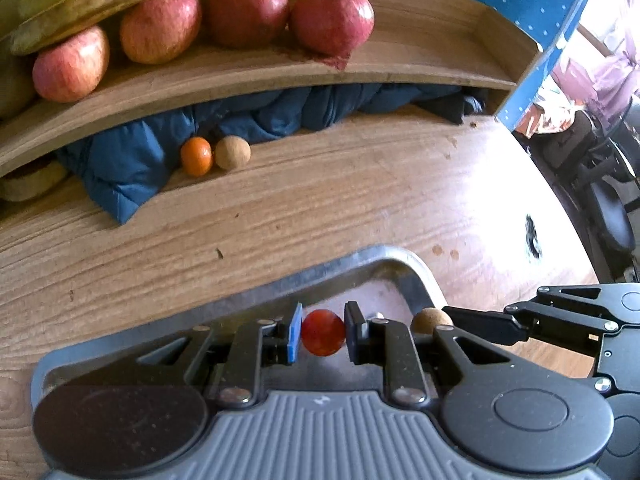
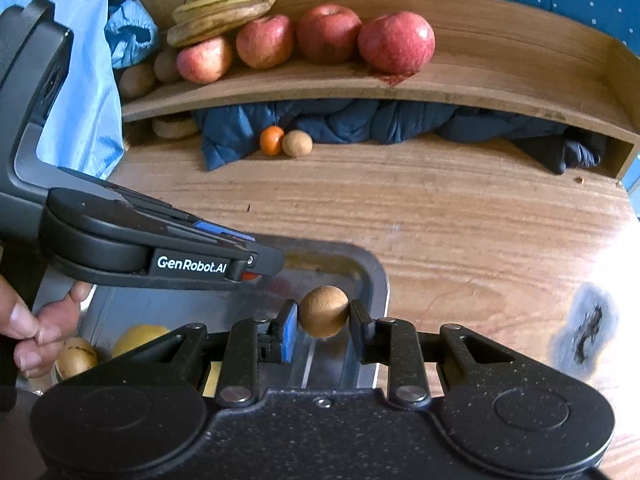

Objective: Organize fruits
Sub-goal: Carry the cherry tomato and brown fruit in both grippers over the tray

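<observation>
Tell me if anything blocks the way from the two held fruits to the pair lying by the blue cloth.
Nothing visible does. The left tongs hold a small red fruit, the right tongs a tan one; only bare wooden table lies before the orange fruit and tan ball.

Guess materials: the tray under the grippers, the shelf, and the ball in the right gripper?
Tray: looks like bare metal, probably steel or aluminium; grey, dull sheen, rolled rim.
Shelf: wood or wood-look board; visible grain, matte brown.
Tan ball in the right gripper: speckled, matte, rough skin; could be cork or a small brown fruit, cannot tell.
</observation>
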`<action>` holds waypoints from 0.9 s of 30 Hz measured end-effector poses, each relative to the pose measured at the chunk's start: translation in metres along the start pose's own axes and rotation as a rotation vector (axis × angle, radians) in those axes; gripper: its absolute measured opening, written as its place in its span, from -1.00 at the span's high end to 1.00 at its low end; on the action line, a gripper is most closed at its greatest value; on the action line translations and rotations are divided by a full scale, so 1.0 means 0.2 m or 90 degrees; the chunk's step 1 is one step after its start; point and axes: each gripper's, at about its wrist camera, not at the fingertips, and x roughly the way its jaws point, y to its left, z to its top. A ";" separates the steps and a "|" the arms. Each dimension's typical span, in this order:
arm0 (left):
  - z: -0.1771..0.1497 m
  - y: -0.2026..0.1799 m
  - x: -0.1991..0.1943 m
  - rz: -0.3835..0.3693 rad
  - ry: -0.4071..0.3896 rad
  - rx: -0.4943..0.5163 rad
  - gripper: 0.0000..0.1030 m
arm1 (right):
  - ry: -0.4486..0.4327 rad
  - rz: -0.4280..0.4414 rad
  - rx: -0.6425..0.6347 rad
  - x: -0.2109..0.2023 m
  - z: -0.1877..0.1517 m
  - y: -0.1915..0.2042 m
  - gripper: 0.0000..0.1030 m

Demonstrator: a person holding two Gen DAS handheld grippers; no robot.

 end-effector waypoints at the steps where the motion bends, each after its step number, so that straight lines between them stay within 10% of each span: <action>1: -0.01 0.00 0.00 -0.001 0.004 0.004 0.53 | 0.002 -0.002 0.001 0.00 -0.01 0.01 0.43; 20: -0.14 0.01 0.00 0.004 0.050 0.043 0.50 | 0.020 -0.045 0.044 0.00 -0.19 0.13 0.40; 27: -0.16 0.01 -0.05 0.026 0.026 0.037 0.08 | 0.008 -0.049 0.034 0.00 -0.21 0.14 0.34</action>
